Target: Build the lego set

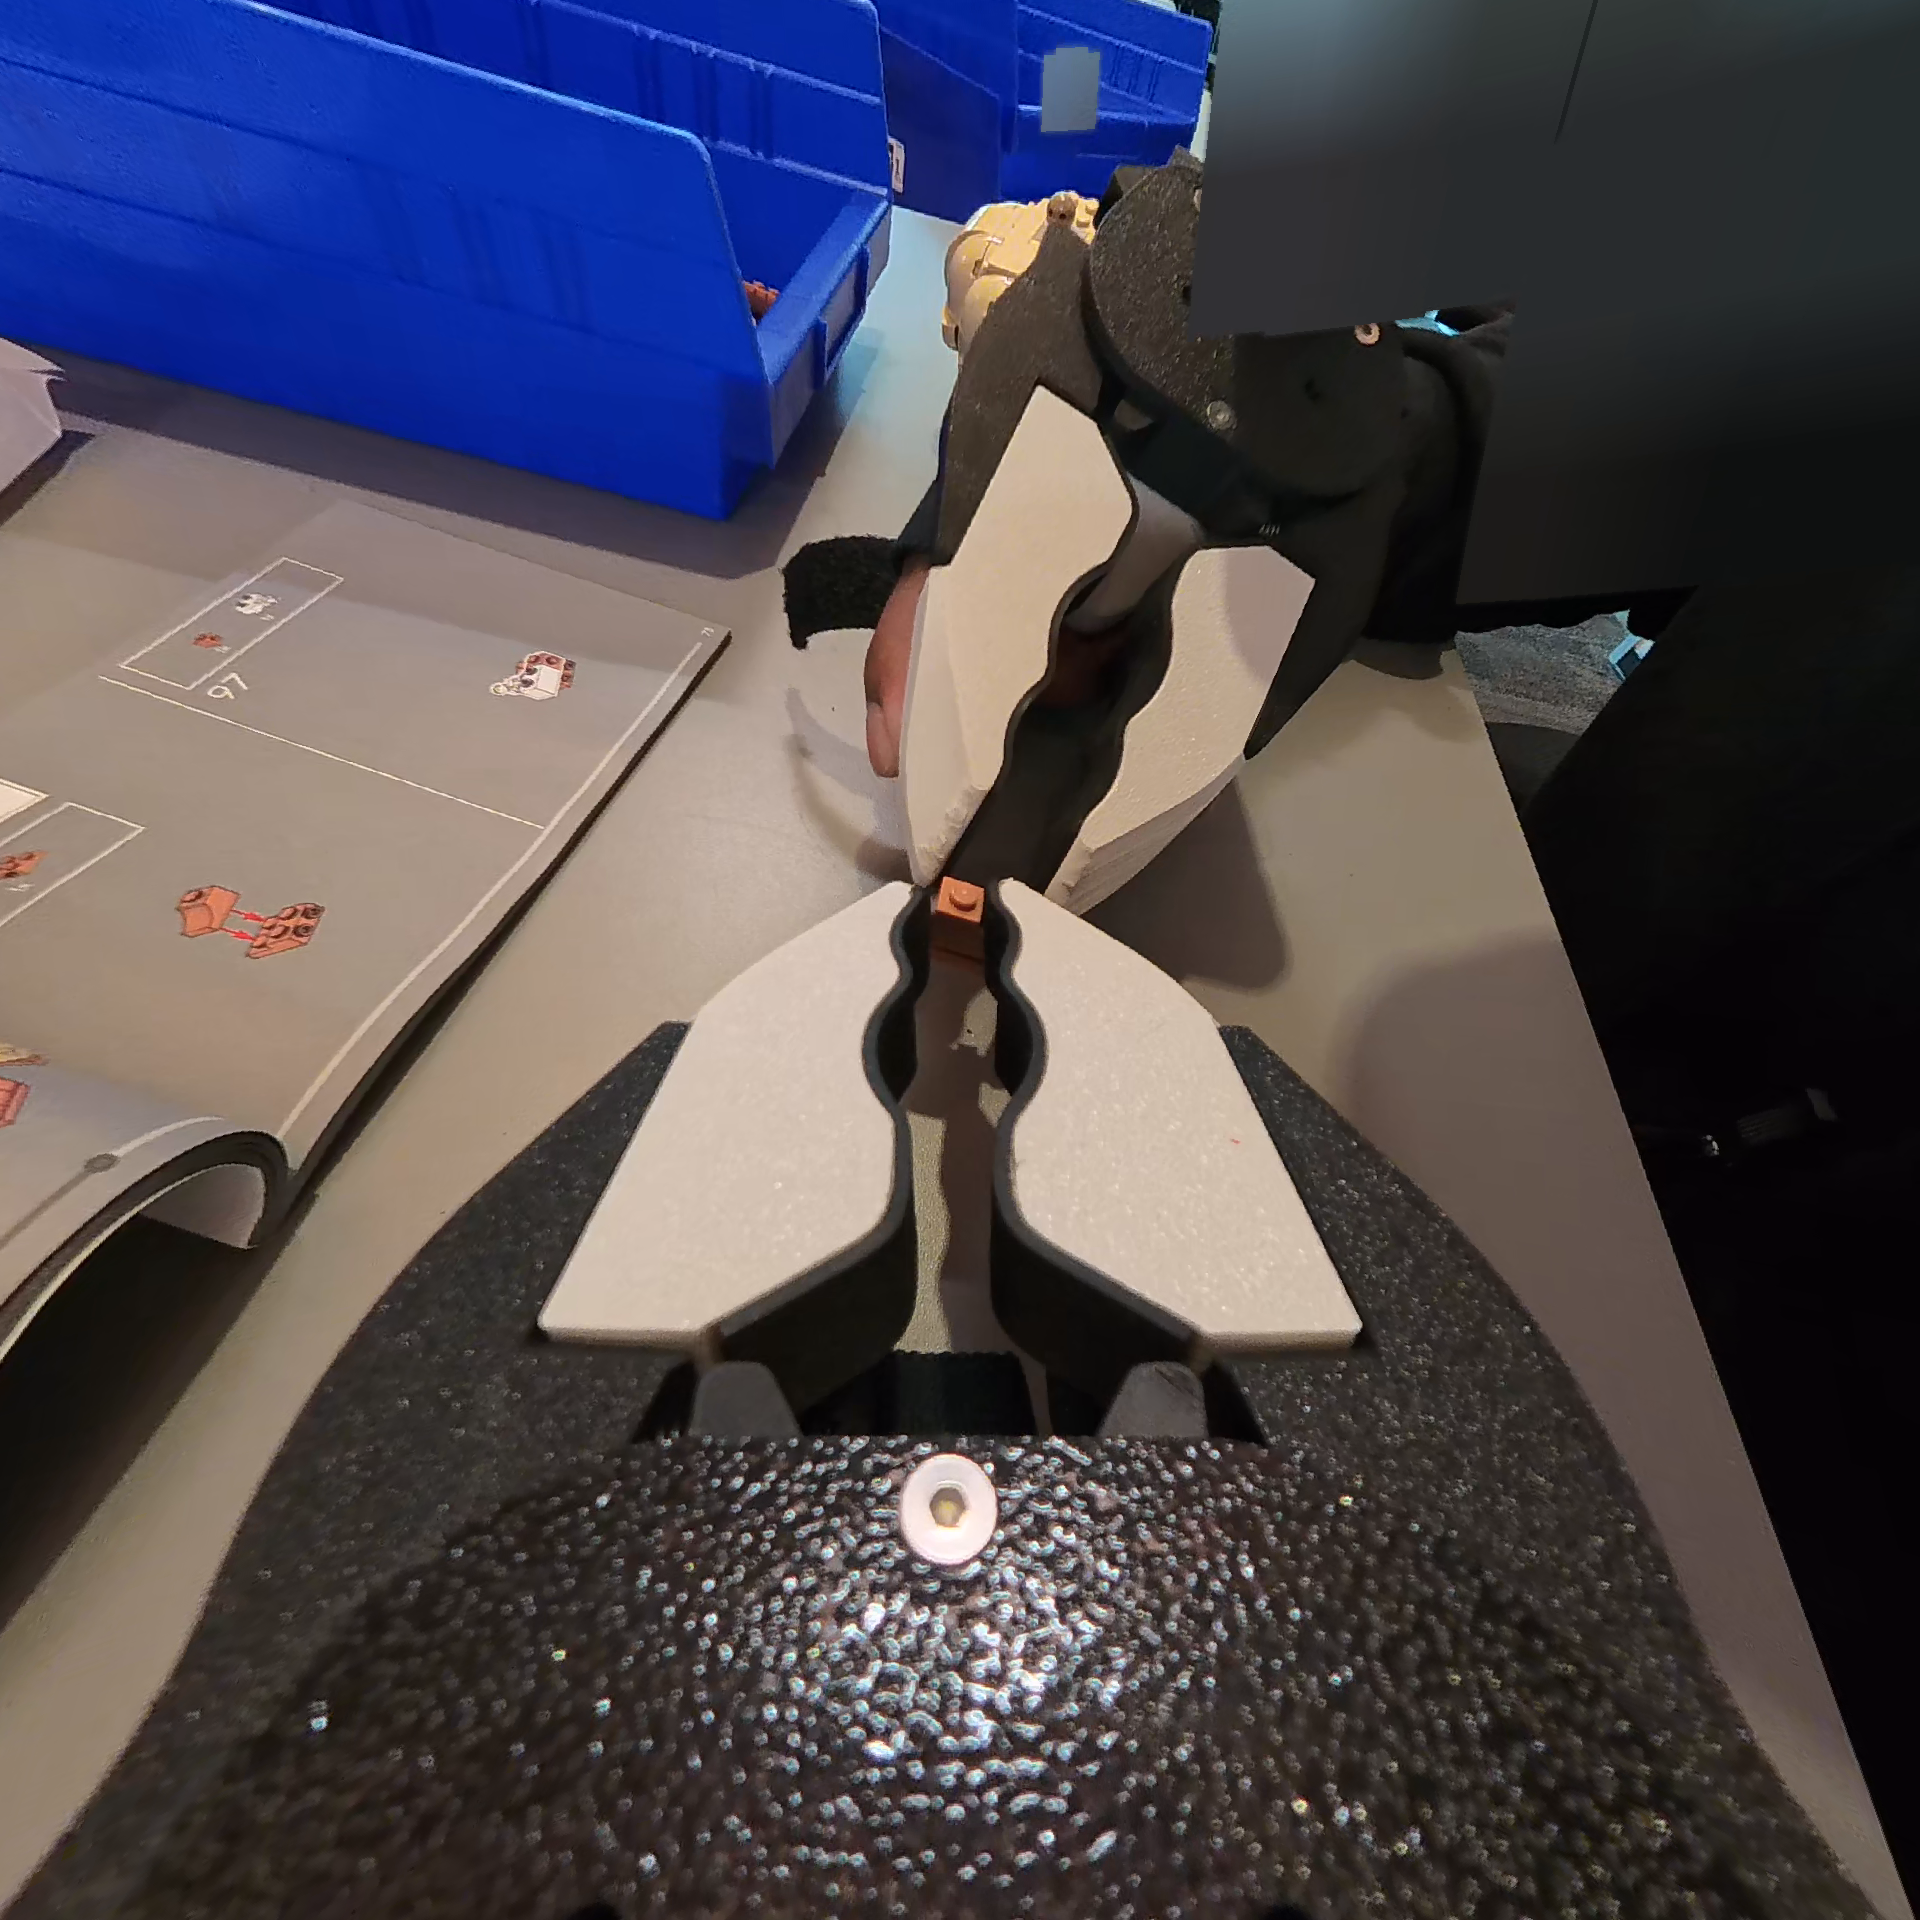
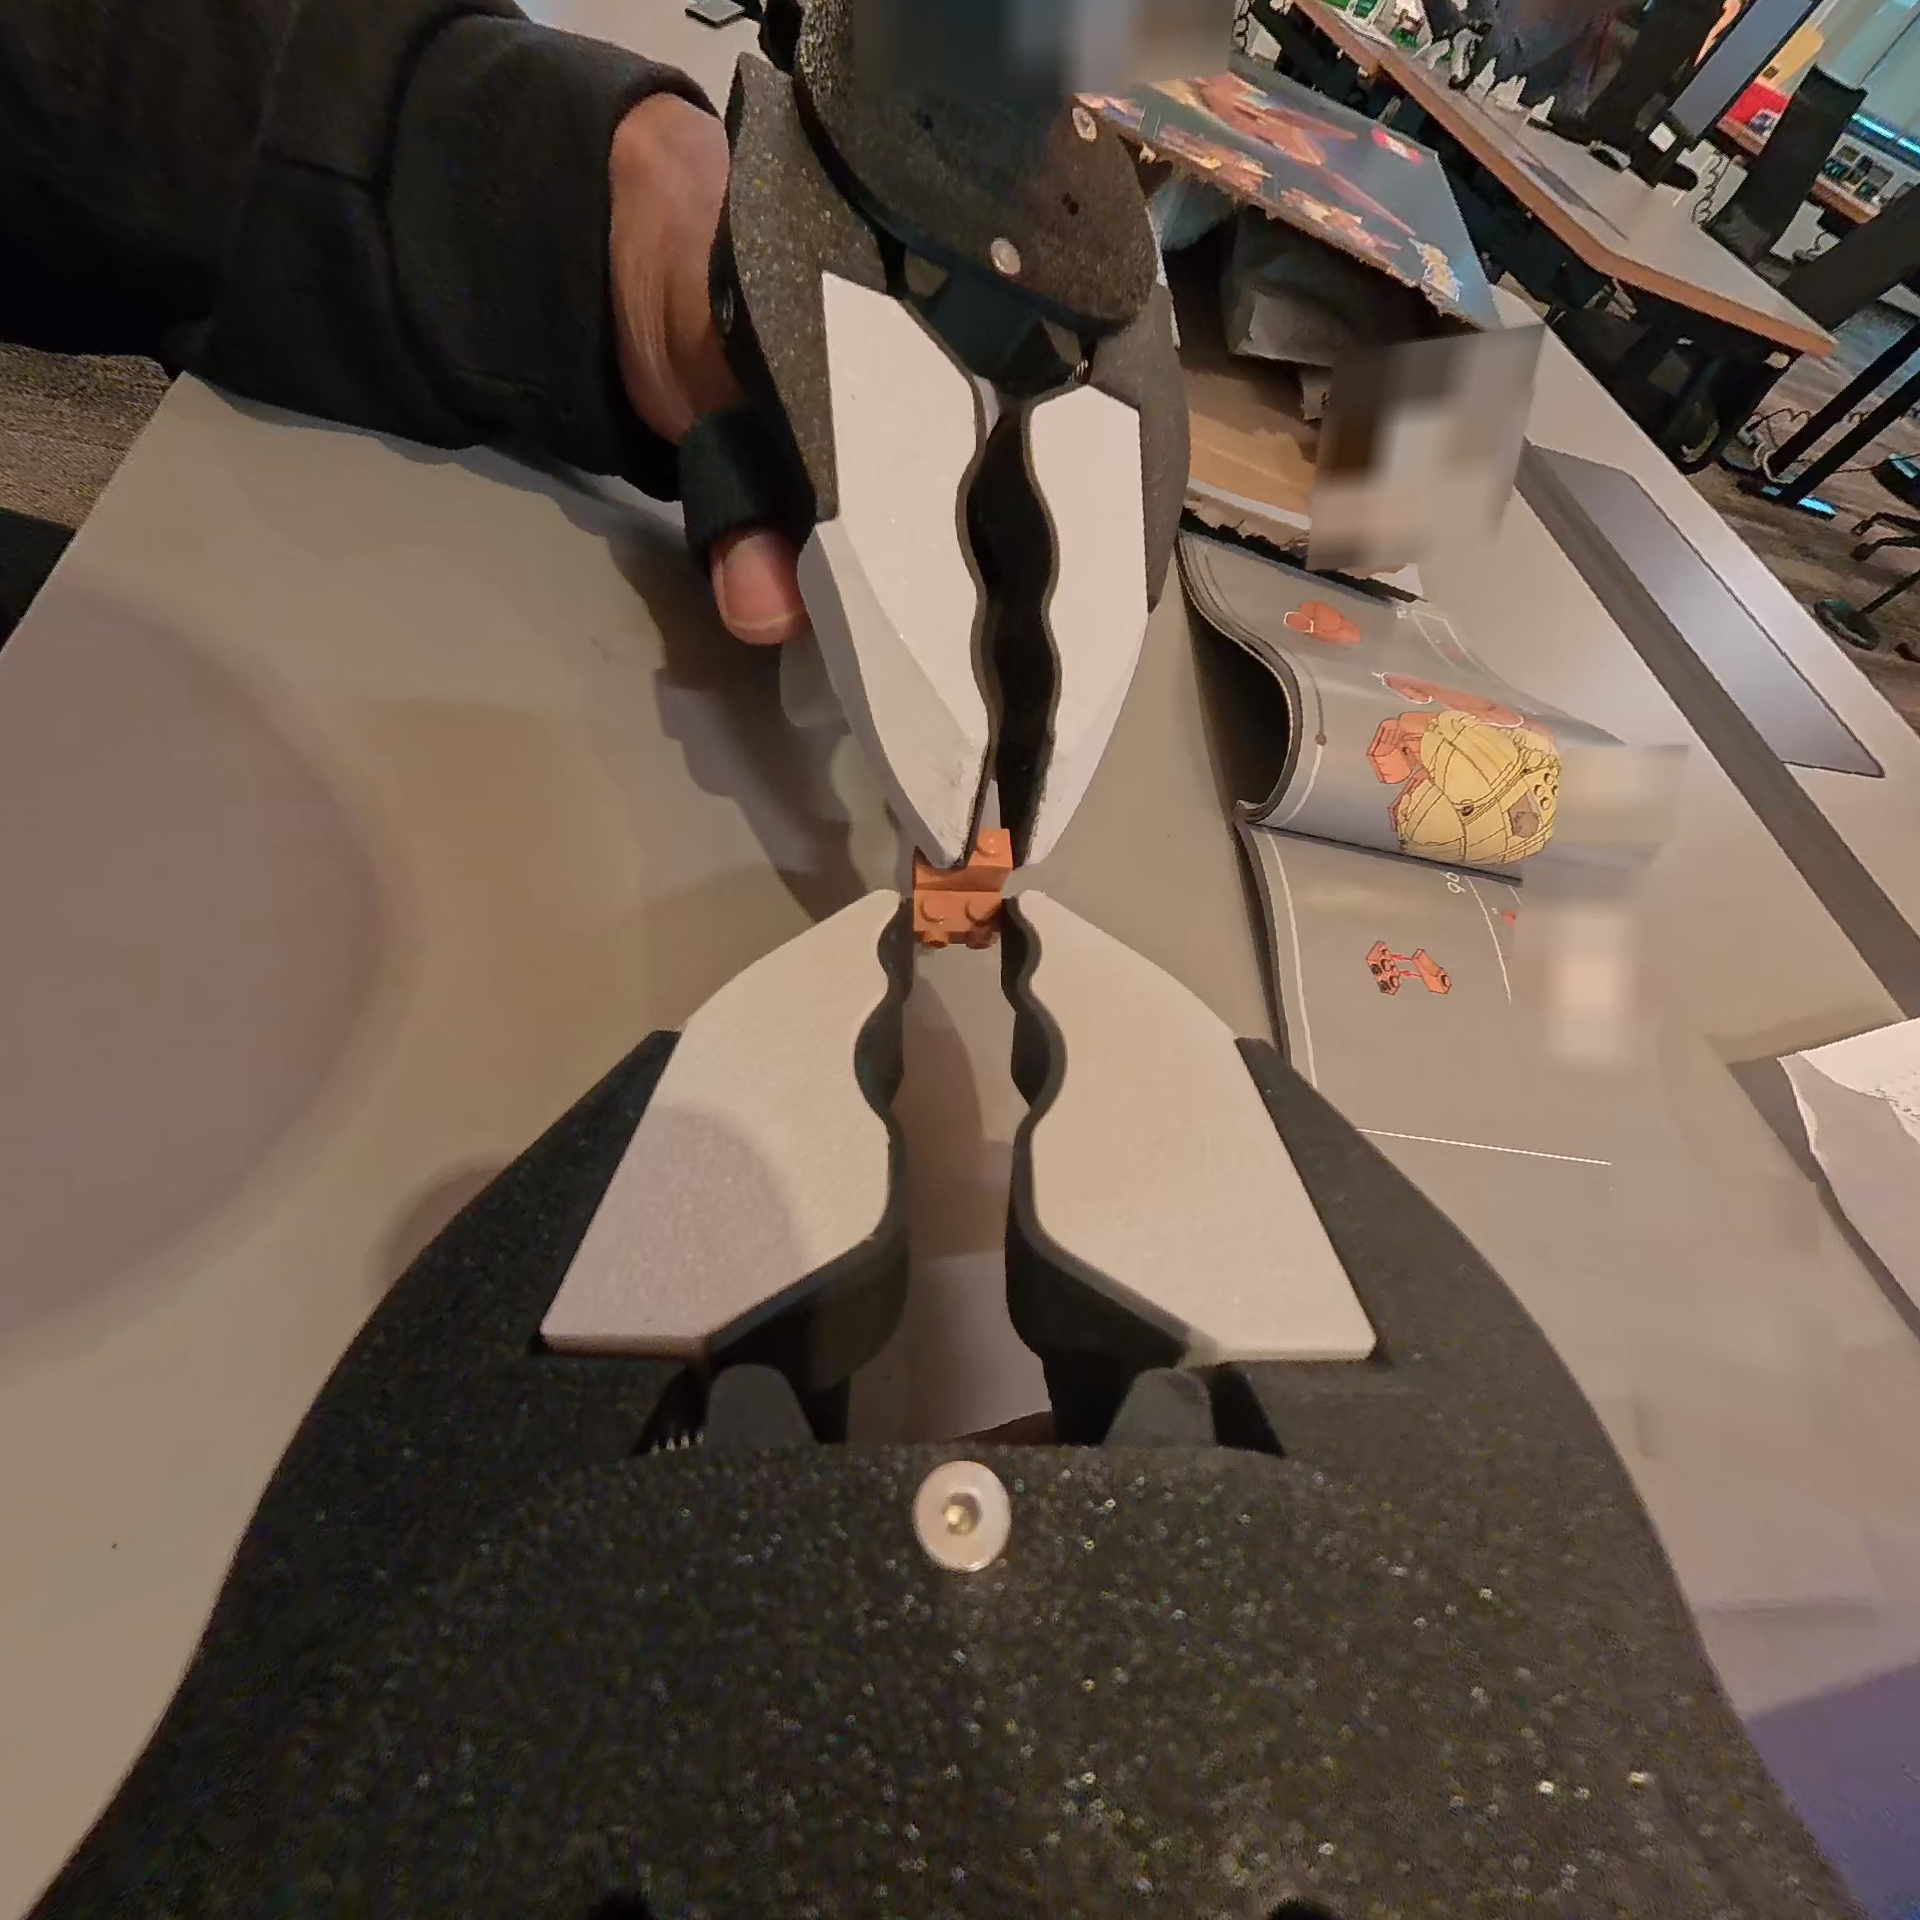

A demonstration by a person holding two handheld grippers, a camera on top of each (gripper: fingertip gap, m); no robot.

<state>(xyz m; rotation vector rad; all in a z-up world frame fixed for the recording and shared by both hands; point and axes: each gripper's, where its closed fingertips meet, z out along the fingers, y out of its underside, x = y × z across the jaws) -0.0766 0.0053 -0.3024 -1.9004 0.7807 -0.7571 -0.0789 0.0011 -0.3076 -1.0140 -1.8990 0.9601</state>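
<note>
My left gripper [image 1: 958, 906] is shut on a small orange-brown one-stud brick [image 1: 958, 900], pinched at its fingertips. In the right wrist view the left gripper [image 2: 987, 847] comes down from above with that brick [image 2: 995, 850]. My right gripper [image 2: 956, 920] is shut on a wider orange-brown two-stud piece [image 2: 951, 910], held across its width. The small brick sits against the far right part of the wider piece, and the two grippers meet tip to tip just above the grey table [image 2: 364, 831]. In the left wrist view the right gripper [image 1: 1003, 873] faces mine, and its piece is mostly hidden behind the small brick.
Blue bins [image 1: 416, 260] stand at the back left. An open instruction booklet [image 1: 364, 779] lies on the table and also shows in the right wrist view [image 2: 1455, 935]. A tan model [image 1: 997, 260] sits behind the right gripper. The table edge [image 1: 1558, 935] is close by. A torn box [image 2: 1299, 208] and a white paper [image 2: 1849, 1122] are also in view. My left and right fingertips are right by each other.
</note>
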